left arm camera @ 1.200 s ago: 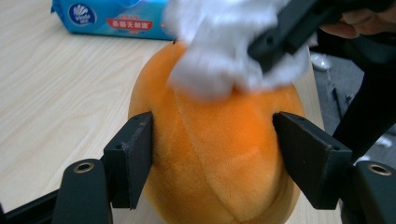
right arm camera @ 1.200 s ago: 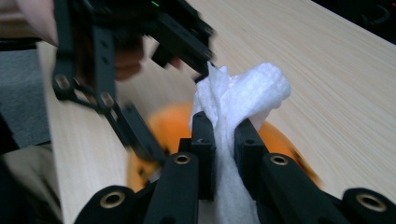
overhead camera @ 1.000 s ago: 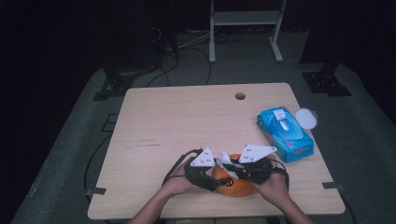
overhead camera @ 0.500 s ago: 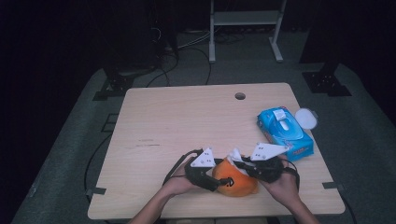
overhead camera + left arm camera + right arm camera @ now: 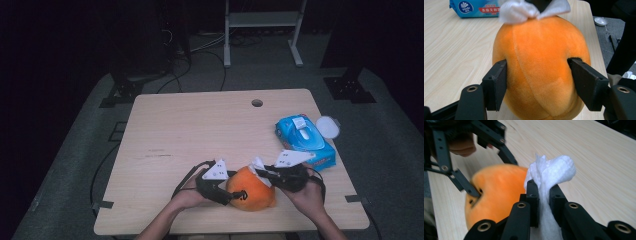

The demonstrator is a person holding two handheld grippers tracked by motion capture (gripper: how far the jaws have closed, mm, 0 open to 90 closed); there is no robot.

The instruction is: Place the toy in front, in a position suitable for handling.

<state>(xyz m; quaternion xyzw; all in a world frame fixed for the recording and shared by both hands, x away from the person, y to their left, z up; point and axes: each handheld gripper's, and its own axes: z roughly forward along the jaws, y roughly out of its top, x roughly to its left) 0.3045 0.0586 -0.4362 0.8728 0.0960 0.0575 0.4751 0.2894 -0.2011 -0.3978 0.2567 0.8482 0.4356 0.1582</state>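
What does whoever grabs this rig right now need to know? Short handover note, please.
Left gripper: jaws have just been closing and press into both sides of the orange plush fruit, which rests on the table near its front edge.
Right gripper: shut on a white wipe, held at the top of the fruit.
Blue wipe pack lies at the table's right edge, its white lid flipped open.
Done: wipe is out and in the grip, fruit is steadied.
Left, probably: wipe the rest of the fruit's surface, then put the wipe down.
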